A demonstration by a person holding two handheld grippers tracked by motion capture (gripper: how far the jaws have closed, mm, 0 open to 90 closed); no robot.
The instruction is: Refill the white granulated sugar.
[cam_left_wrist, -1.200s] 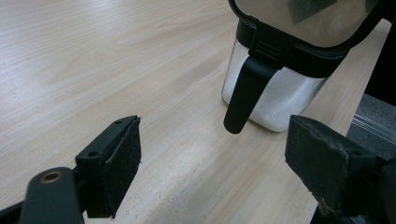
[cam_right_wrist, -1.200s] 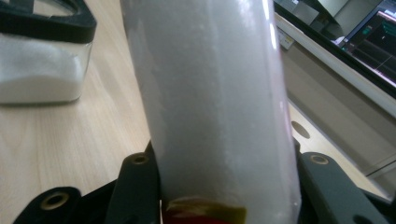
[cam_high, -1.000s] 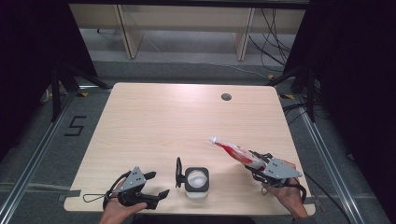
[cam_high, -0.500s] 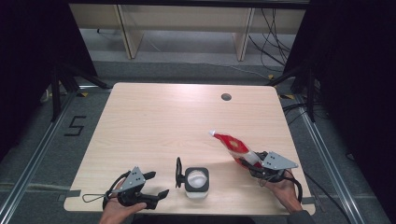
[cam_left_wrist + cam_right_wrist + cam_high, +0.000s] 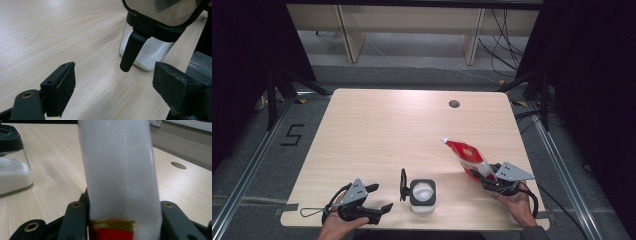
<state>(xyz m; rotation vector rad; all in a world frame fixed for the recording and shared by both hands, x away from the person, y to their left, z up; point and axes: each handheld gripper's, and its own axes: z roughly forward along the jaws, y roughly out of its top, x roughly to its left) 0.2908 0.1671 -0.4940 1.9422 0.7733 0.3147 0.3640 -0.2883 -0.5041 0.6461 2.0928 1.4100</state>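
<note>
The right claw pinches a red-and-white refill bag of white granules at its lower end. Over the last second the bag has swung from lying low and slanting to standing more upright, right of the glass jar, apart from it. That reads as readying a pour into the jar, whose hinged lid stands open. The left claw rests spread and empty just left of the jar, on the tabletop.
</note>
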